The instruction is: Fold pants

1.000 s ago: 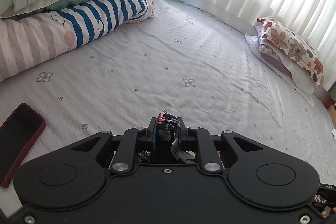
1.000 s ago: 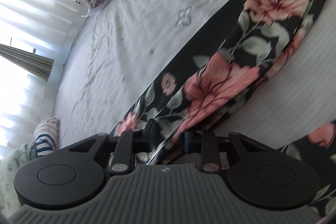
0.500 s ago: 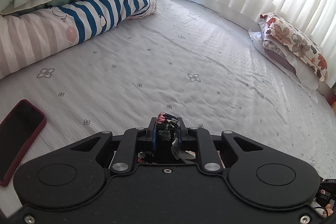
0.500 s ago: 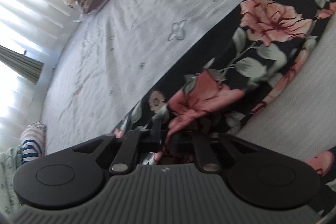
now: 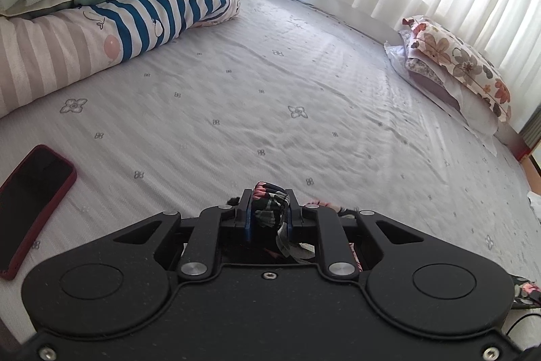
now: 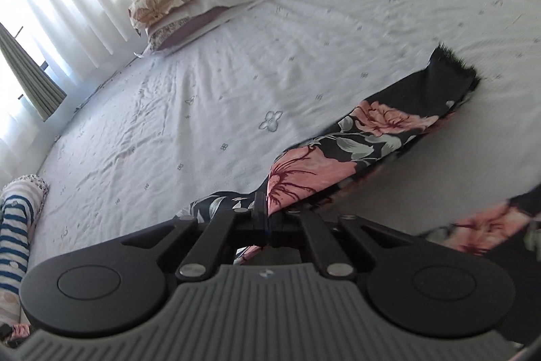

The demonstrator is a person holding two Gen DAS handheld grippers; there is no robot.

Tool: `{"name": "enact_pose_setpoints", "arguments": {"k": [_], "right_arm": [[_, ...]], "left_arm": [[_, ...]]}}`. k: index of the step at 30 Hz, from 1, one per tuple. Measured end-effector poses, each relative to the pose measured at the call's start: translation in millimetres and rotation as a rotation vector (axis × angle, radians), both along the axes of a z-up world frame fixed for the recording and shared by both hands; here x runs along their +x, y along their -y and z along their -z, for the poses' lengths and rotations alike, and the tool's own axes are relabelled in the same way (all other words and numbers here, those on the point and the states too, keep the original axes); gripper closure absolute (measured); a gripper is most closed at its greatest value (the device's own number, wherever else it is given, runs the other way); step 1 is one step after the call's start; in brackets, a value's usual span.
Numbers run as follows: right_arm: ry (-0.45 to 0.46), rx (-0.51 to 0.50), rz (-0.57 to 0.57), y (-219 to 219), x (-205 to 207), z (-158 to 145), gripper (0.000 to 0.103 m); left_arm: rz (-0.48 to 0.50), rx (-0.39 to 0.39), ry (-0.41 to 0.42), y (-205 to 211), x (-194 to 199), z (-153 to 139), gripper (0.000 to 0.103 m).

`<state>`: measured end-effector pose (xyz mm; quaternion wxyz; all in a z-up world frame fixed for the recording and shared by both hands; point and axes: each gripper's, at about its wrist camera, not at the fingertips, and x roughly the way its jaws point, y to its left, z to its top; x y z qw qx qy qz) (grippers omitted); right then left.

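Black pants with big pink roses and grey-green leaves, one leg stretched long across the bedsheet, lifted clear of it at the near end, frayed dark hem lying farthest out, and a bunched wad of the same cloth raised above the sheet

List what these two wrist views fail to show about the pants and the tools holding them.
- Left wrist view: nearly all of the pants; the left tool body hides everything but a bunched wad between its fingers.
- Left wrist view: the phone, cut off by the left edge.
- Right wrist view: the pants' near end, covered by the right tool; the lower right part is blurred.
- Both views: the hands and the person.
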<state>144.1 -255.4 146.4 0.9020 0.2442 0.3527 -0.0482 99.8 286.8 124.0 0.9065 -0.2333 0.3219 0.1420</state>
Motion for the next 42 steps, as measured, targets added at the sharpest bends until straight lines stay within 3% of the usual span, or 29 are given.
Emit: {"name": "enact_pose_setpoints", "arguments": {"k": [5, 12, 16, 19, 25, 27, 31, 32, 33, 37, 42], "right_arm": [[0.058, 0.001, -0.007, 9.2, -70.8, -20.5, 0.101], [0.044, 0.039, -0.034, 18.6, -142.0, -18.3, 0.101], [0.012, -0.025, -0.053, 14.7, -163.9, -3.5, 0.101], [-0.046, 0.011, -0.045, 17.6, -172.1, 18.5, 0.101], [-0.113, 0.028, -0.05, 14.2, -186.7, 54.7, 0.099], [-0.133, 0.028, -0.061, 13.2, -188.4, 63.3, 0.084], [-0.155, -0.008, -0.066, 14.0, -188.5, 67.8, 0.071], [-0.153, -0.016, -0.071, 14.5, -188.5, 67.1, 0.056], [-0.15, -0.026, -0.076, 14.8, -188.1, 65.7, 0.052], [-0.145, -0.06, -0.092, 18.9, -186.8, 60.9, 0.047], [-0.137, -0.095, -0.076, 27.4, -186.2, 52.2, 0.04]], "left_arm": [[0.014, -0.021, -0.027, 0.5, -27.3, 11.0, 0.086], [0.029, -0.029, -0.065, -0.4, -57.1, 22.0, 0.086], [0.049, 0.004, -0.095, 5.7, -62.8, 27.1, 0.085], [0.044, 0.046, -0.124, 11.5, -64.0, 36.2, 0.085], [0.011, 0.055, -0.198, 7.2, -65.0, 63.8, 0.085], [0.001, 0.055, -0.225, 3.8, -63.3, 73.6, 0.085], [-0.008, 0.084, -0.235, 5.4, -61.1, 82.9, 0.083], [-0.005, 0.102, -0.234, 7.7, -60.8, 83.0, 0.083], [0.0, 0.123, -0.235, 10.3, -60.0, 82.9, 0.082], [0.008, 0.172, -0.242, 17.5, -57.7, 81.2, 0.081], [-0.001, 0.17, -0.245, 17.9, -56.2, 81.9, 0.08]]}}
